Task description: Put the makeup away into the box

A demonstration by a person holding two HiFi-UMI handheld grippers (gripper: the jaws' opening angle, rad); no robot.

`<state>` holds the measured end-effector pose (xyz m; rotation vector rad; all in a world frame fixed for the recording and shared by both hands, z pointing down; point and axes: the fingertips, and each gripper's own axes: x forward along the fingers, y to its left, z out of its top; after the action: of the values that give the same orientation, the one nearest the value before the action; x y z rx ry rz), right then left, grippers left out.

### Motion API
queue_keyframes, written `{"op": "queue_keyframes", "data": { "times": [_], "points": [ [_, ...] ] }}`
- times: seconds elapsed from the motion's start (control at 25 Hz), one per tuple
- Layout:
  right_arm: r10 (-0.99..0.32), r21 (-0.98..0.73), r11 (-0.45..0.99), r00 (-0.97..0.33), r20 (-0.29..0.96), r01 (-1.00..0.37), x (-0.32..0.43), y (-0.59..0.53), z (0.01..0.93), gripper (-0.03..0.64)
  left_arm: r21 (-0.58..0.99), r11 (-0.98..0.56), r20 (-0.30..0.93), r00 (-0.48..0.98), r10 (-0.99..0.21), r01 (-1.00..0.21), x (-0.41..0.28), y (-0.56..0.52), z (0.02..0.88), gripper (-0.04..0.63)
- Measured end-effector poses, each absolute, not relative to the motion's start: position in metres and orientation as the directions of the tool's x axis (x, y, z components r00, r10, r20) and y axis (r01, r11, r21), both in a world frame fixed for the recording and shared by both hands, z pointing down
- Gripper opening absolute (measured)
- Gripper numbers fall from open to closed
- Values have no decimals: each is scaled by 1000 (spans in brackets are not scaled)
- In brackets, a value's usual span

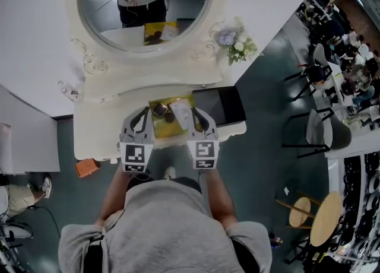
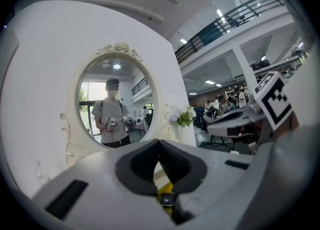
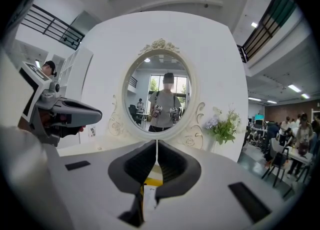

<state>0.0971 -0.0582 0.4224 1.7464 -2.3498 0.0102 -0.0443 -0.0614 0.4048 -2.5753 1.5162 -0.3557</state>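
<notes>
Yellow box [image 1: 162, 129] — dark compact [image 1: 160, 110] and white packet [image 1: 181, 114] lying in it.

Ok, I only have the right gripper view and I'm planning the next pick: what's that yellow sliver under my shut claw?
Observer: An open yellow box on the white vanity table.
Operator: Anything in it that I can't see?
Observer: A dark round compact lies near its far left corner.
Operator: And the left claw, open or shut?
Observer: The left claw is shut, with nothing between its jaws.
</notes>
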Motion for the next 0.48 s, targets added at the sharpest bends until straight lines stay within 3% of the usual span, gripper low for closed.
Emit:
{"op": "queue_keyframes", "data": {
  "times": [0.48],
  "points": [
    [-949,126,290,-269,166,-949,99,-63,419,23,-236,-486,134,467,-874,-842,-45,-67,405,3]
  ]
}}
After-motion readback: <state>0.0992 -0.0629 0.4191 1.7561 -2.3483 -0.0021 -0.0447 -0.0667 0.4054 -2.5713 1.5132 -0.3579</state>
